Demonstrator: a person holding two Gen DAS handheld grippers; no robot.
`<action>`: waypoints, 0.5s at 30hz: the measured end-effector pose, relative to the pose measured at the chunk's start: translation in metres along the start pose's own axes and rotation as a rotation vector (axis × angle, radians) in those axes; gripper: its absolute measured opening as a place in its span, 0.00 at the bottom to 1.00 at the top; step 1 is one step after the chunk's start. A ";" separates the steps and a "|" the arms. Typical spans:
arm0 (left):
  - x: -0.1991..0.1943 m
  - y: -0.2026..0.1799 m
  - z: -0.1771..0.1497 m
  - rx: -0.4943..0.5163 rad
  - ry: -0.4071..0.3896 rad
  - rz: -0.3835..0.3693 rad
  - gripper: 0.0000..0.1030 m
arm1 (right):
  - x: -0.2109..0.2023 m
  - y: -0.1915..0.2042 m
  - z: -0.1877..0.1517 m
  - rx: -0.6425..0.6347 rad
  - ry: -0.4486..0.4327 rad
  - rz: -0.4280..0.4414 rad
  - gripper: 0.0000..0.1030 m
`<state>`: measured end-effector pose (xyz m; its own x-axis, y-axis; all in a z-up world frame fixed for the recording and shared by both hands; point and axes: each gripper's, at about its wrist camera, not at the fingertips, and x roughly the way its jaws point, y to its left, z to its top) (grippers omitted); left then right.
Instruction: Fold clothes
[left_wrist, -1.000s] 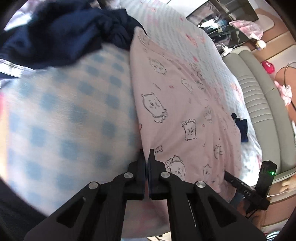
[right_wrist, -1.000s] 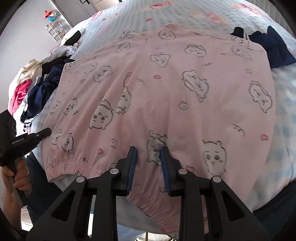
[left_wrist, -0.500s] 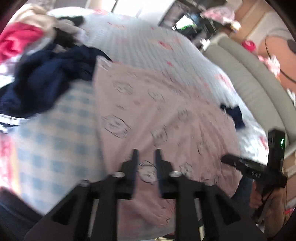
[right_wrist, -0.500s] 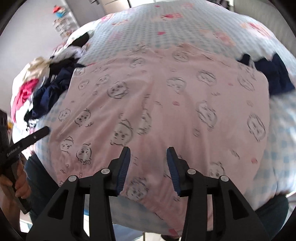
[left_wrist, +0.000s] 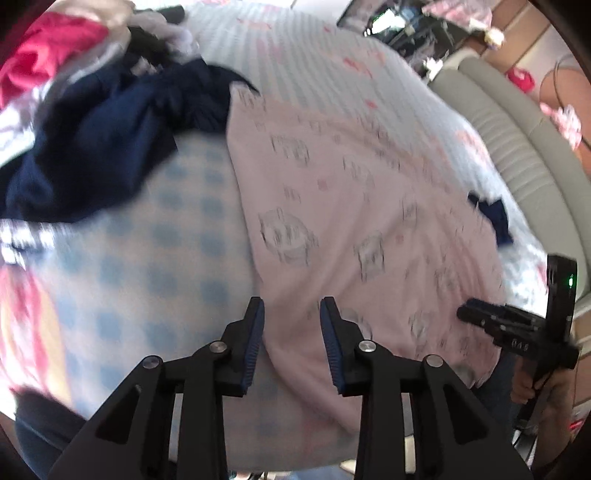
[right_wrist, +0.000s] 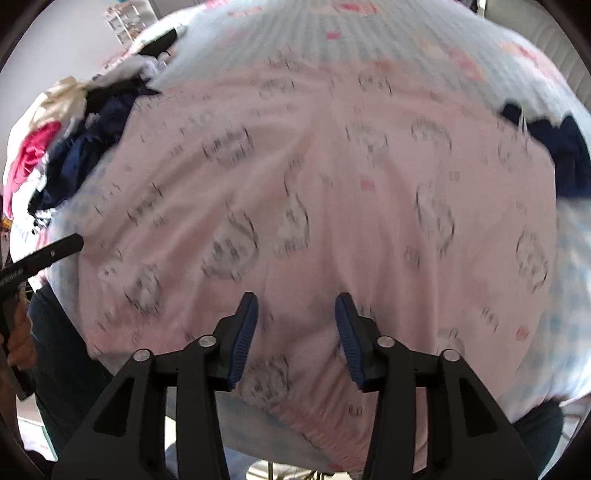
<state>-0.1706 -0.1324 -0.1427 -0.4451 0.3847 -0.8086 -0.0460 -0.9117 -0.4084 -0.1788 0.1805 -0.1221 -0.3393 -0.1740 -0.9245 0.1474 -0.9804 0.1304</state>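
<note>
A pink garment (left_wrist: 351, 206) printed with cartoon animals lies spread flat on the bed; the right wrist view shows it whole (right_wrist: 332, 192), with its gathered hem at the near edge. My left gripper (left_wrist: 291, 306) hovers open above the garment's left edge, where pink cloth meets the checked cover, and nothing is between its pads. My right gripper (right_wrist: 297, 301) hangs over the near hem with its jaws opening, and the cloth lies loose below them. Each view shows the other gripper at the side: the right gripper (left_wrist: 517, 328) and the left gripper (right_wrist: 44, 254), each in a hand.
A blue-and-white checked bedcover (left_wrist: 147, 266) lies under the garment. A heap of clothes, with a navy garment (left_wrist: 110, 140) and a red one (left_wrist: 44, 62), sits at the far left. A small navy item (right_wrist: 565, 155) lies at the garment's right. A grey padded bench (left_wrist: 517, 158) runs along the bed.
Both grippers have opened: the left was shut on the garment's edge and has let go and risen; the right has spread wider and shifted along the hem.
</note>
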 end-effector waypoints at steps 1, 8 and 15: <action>0.001 0.005 0.006 -0.014 -0.011 -0.010 0.36 | 0.000 0.002 0.006 -0.005 -0.010 0.011 0.52; 0.022 0.032 0.030 -0.065 0.009 0.087 0.31 | 0.028 0.000 0.023 -0.020 0.062 -0.003 0.49; 0.024 0.035 0.082 -0.044 -0.053 0.057 0.35 | 0.005 -0.012 0.092 -0.063 -0.049 -0.013 0.52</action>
<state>-0.2561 -0.1666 -0.1417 -0.4926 0.3235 -0.8079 0.0192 -0.9241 -0.3817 -0.2674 0.1827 -0.0950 -0.3861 -0.1670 -0.9072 0.2001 -0.9752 0.0944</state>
